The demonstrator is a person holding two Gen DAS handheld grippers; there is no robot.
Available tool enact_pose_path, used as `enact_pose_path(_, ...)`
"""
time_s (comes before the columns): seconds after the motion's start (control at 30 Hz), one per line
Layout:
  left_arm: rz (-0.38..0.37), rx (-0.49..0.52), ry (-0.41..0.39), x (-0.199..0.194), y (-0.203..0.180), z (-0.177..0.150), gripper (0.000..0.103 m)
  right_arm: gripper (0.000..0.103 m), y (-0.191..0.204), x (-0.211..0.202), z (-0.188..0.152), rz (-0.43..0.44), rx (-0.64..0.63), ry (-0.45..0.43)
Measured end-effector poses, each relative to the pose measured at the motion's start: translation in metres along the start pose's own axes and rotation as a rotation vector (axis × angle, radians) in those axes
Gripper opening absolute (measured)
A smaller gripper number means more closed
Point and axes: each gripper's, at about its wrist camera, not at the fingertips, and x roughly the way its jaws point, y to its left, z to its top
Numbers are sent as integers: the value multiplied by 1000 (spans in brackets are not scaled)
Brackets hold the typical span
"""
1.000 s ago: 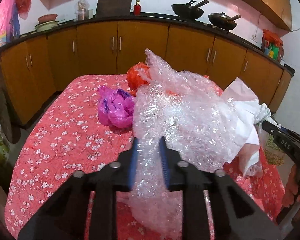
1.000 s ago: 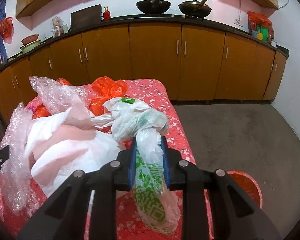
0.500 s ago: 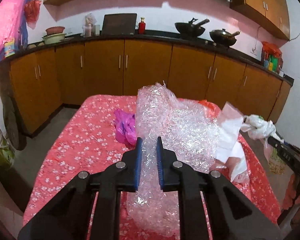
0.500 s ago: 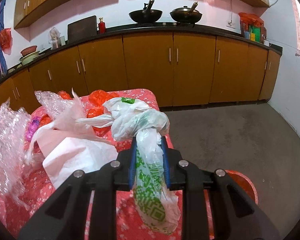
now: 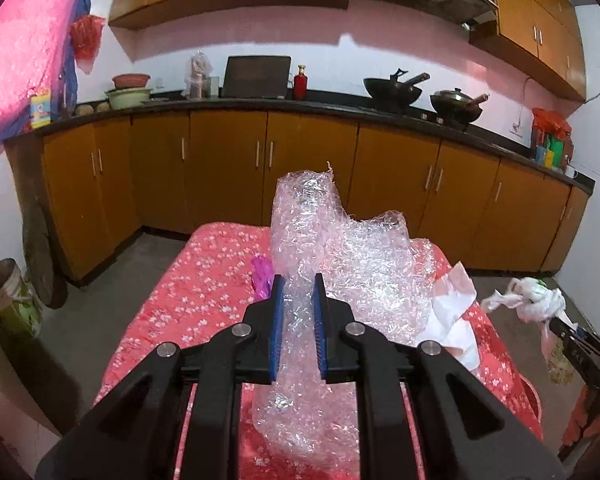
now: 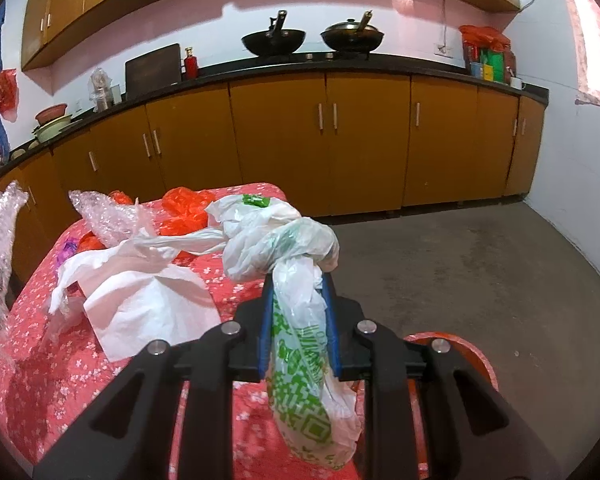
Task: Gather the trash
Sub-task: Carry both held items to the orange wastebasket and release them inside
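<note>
My left gripper [image 5: 297, 300] is shut on a sheet of clear bubble wrap [image 5: 340, 264] and holds it up above the red flowered table [image 5: 204, 292]. My right gripper [image 6: 298, 300] is shut on a white plastic bag with green print [image 6: 300, 360], which hangs between the blue pads [image 6: 329, 308]. The same bag also shows at the right in the left wrist view [image 5: 536, 304]. A white bag [image 6: 148, 304], another bubble wrap piece [image 6: 104, 216], orange bags [image 6: 184, 208] and a purple bag [image 5: 262, 276] lie on the table.
An orange-red bin [image 6: 456, 352] stands on the grey floor just right of the table, below my right gripper. Brown cabinets [image 6: 320, 140] with a black counter and woks run along the far wall. A green-labelled jar [image 5: 10, 304] stands on the floor at left.
Both grippers have risen and pulled back from the table. The bubble wrap lifted off the pile with my left gripper. The printed bag stays gripped on the right.
</note>
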Motion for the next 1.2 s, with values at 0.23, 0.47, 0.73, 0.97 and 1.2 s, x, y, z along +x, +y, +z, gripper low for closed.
enact_pose_path(0.23, -44, 8, -25, -11, -22, 7, 14, 23, -28, -11, -2, -33, 47, -15)
enact_pose_path(0.47, -184, 48, -13, -9, -88, 4, 14, 23, -72, -18, -7, -110, 103, -27)
enact_pose_path(0.73, -366, 109, 75, 11, -199, -26, 14, 23, -163, -13, -36, -269, 218, 35)
enact_pose_path(0.97, -451, 234, 204, 37, -299, -78, 14, 23, -220, 5, -78, -341, 290, 119)
enact_pose_path(1.2, -432, 329, 312, 67, -355, -119, 14, 23, -248, 31, -104, -356, 333, 185)
